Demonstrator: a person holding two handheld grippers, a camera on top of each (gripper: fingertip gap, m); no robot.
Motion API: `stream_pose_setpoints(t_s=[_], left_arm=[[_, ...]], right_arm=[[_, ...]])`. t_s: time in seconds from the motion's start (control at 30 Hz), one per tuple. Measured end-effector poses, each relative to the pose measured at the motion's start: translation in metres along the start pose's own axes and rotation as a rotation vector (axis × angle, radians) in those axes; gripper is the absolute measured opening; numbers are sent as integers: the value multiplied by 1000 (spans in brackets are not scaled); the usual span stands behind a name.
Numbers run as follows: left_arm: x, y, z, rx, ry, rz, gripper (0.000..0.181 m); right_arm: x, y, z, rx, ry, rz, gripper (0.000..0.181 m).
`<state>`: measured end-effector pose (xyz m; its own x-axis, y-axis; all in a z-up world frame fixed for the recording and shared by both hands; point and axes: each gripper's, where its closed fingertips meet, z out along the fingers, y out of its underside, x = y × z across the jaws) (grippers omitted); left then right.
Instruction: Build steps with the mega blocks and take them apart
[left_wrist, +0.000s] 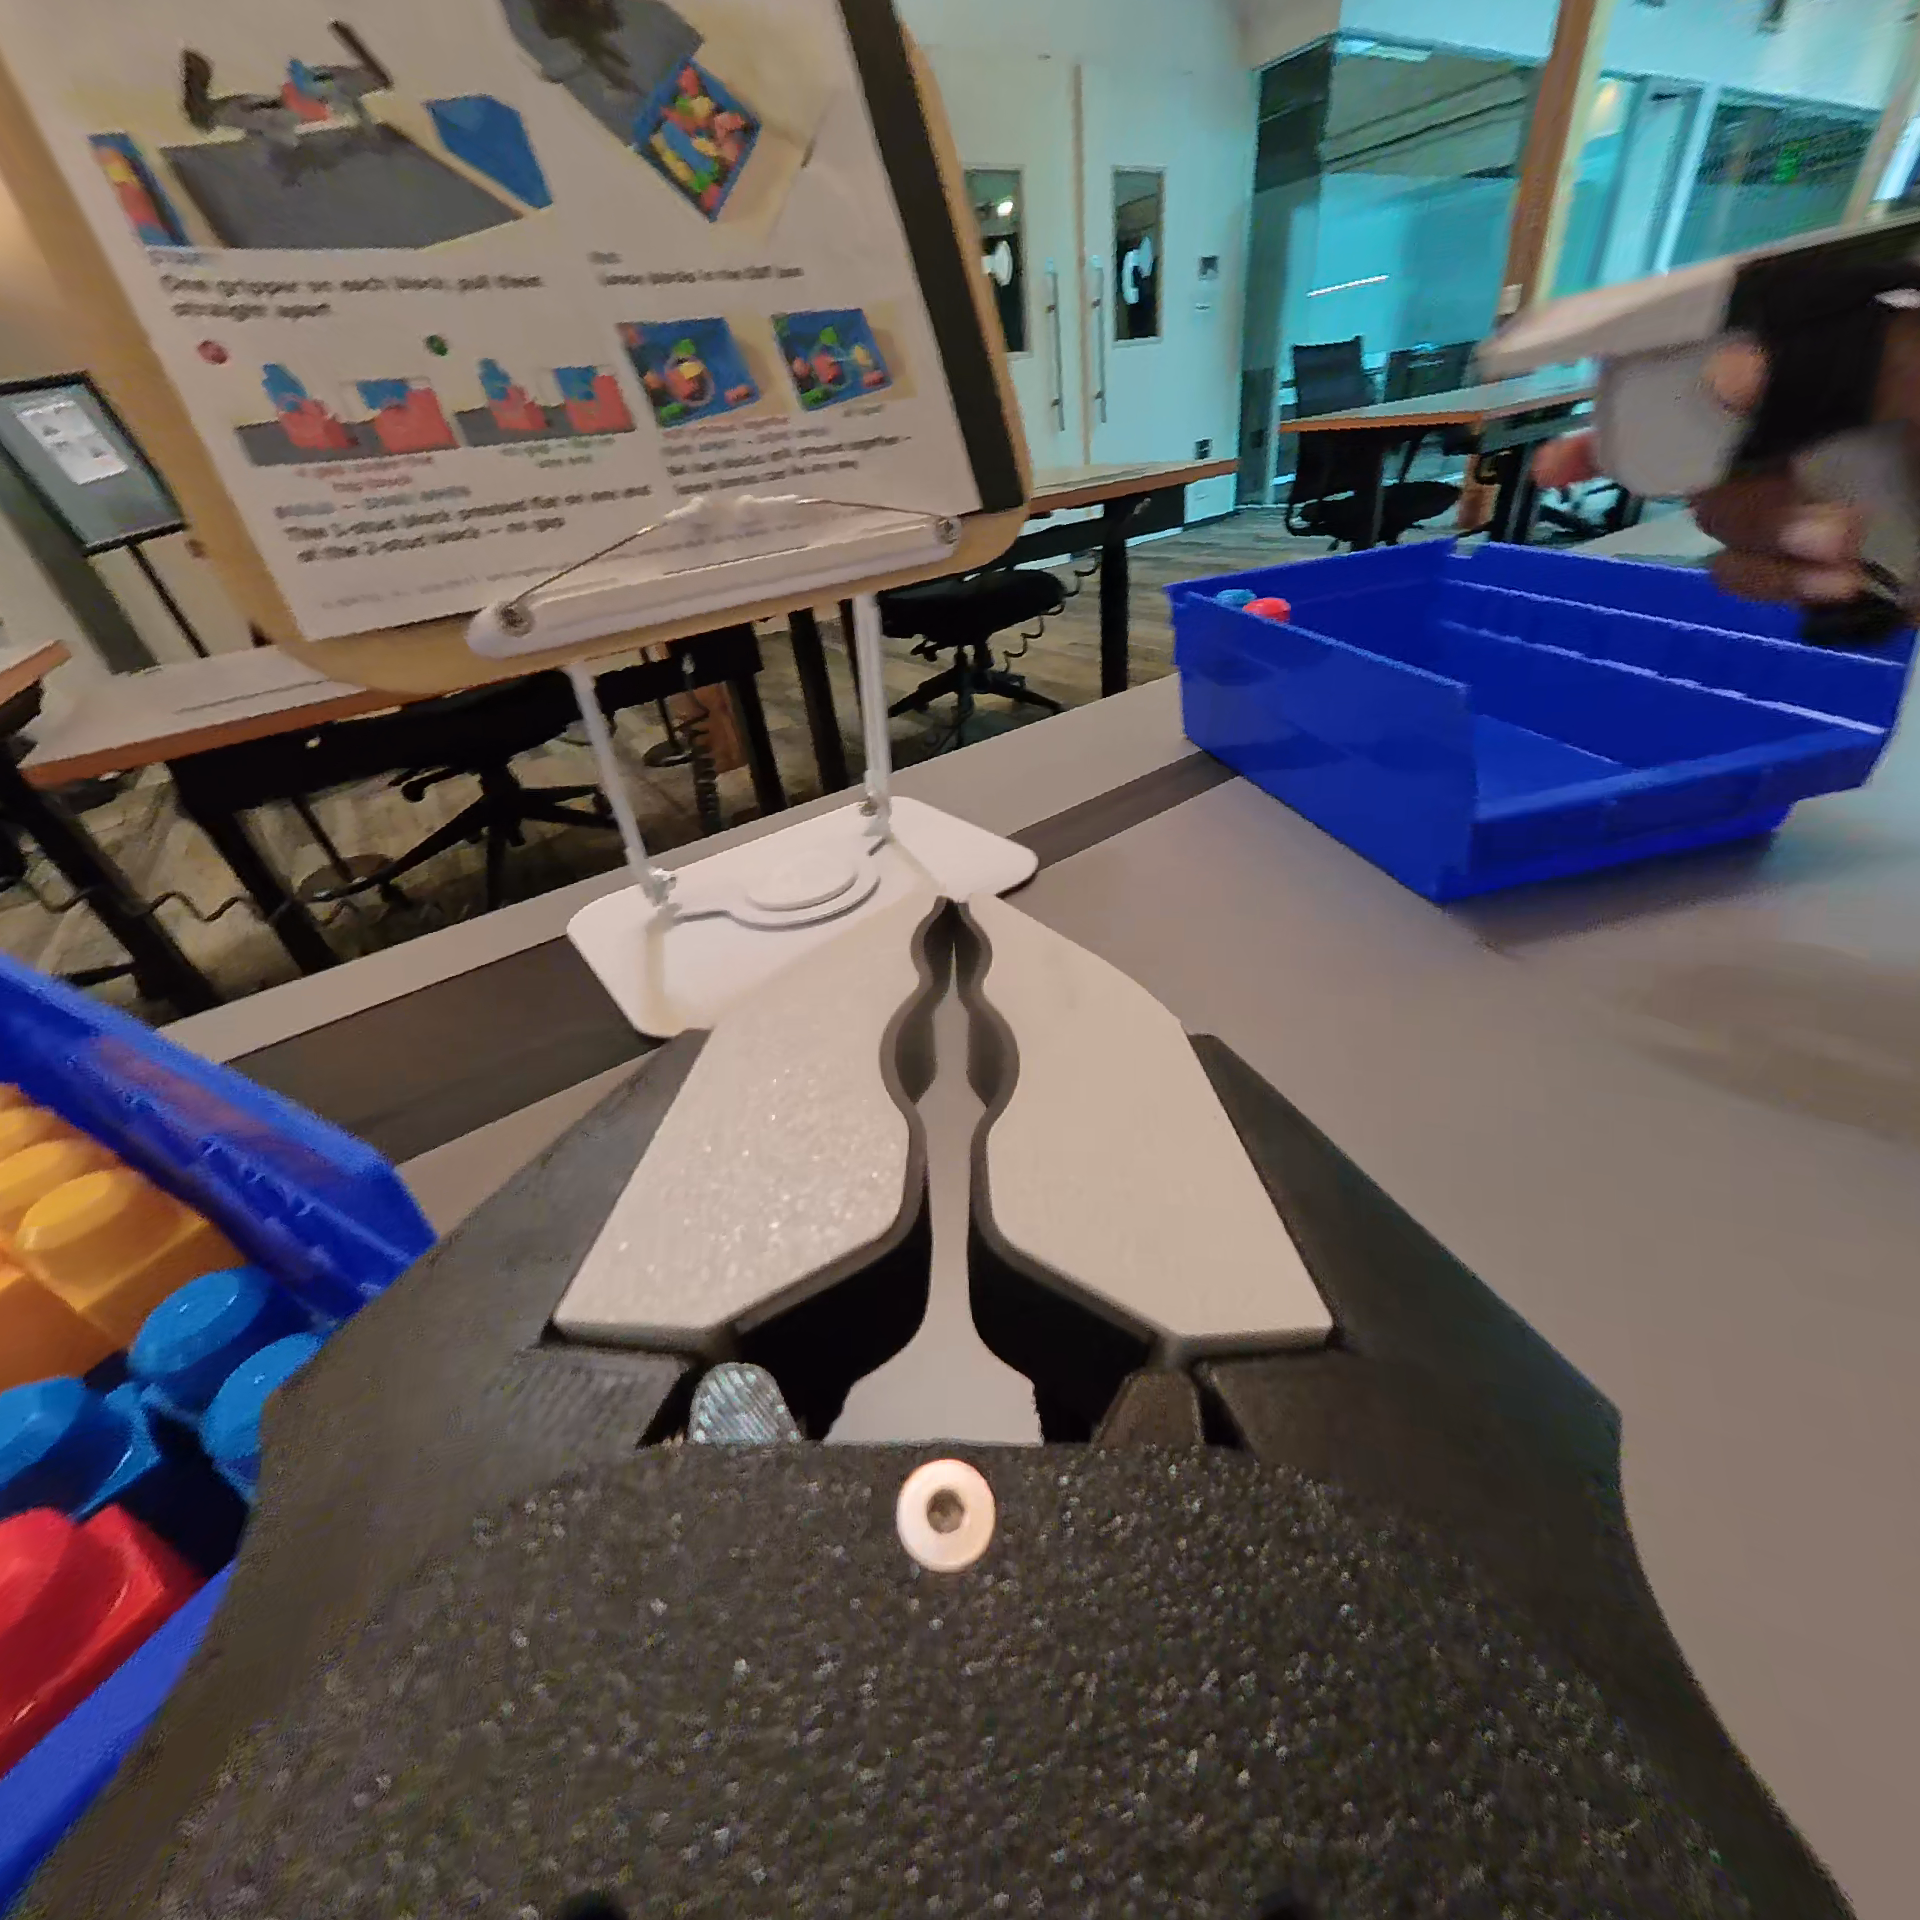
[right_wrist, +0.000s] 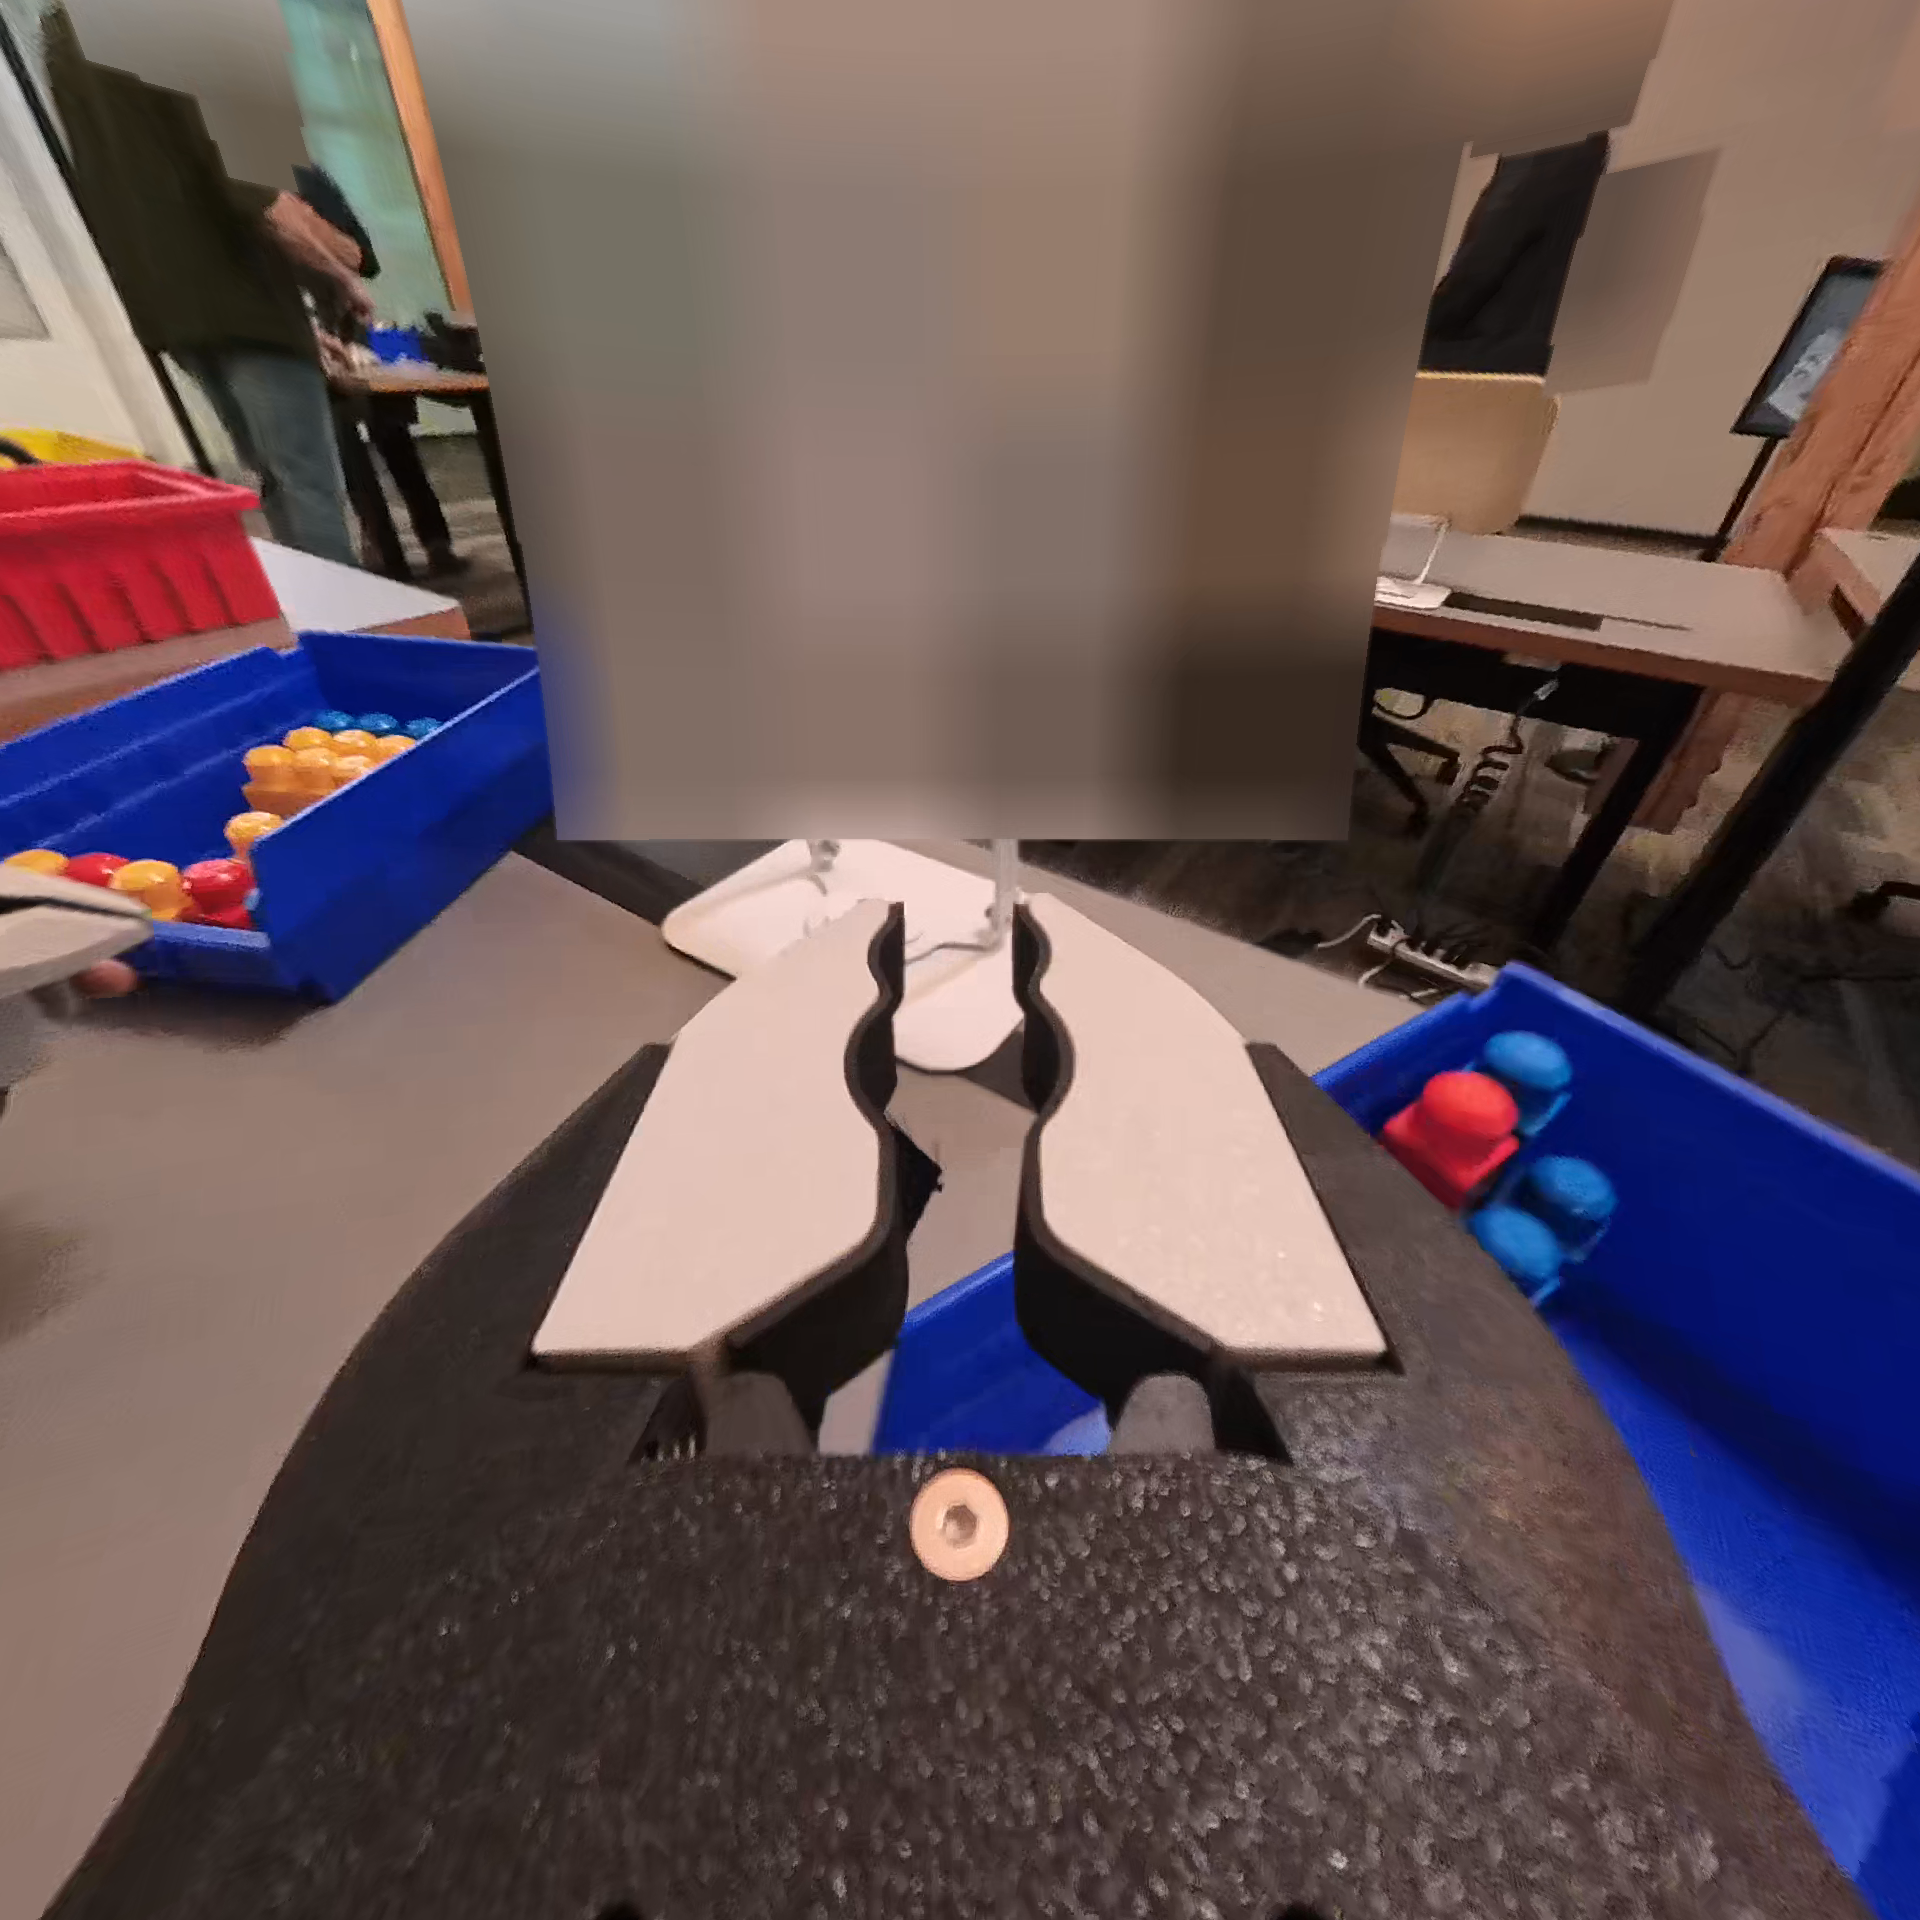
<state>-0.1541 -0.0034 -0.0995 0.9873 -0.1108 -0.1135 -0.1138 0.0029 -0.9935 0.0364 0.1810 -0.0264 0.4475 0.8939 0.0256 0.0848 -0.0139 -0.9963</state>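
Left wrist view is showing the left hand-held gripper (left_wrist: 954, 914) hovering over the grey tabletop (left_wrist: 1455, 1143) with its fingers nearly touching, gripping nothing. A blue plastic bin (left_wrist: 239, 1174) of yellow, blue and red mega blocks (left_wrist: 104, 1299) is sitting at its left; no steps are standing anywhere, so building seems not yet begun.

Right wrist view is showing the right hand-held gripper (right_wrist: 956, 920) slightly parted, empty, above a second blue bin (right_wrist: 1714, 1143) holding a joined red-and-blue block stack (right_wrist: 1496, 1153), barely visible in the other view.
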Motion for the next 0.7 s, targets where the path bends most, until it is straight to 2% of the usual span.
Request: stream_pose_setpoints(t_s=[0.2,0.37,0.53,0.7], left_arm=[[-33,8,-5,-43,-151,-32,0],[-57,14,-12,-74,-267,-46,0],[-90,18,-28,-112,-384,-85,0],[-149,24,-67,-210,-524,-138,35]], right_arm=[[-55,59,-9,-34,31,40,9],[-62,95,-4,-79,67,-40,3],[-65,102,-5,-86,57,-76,0],[-65,98,-12,-74,42,-87,0]])
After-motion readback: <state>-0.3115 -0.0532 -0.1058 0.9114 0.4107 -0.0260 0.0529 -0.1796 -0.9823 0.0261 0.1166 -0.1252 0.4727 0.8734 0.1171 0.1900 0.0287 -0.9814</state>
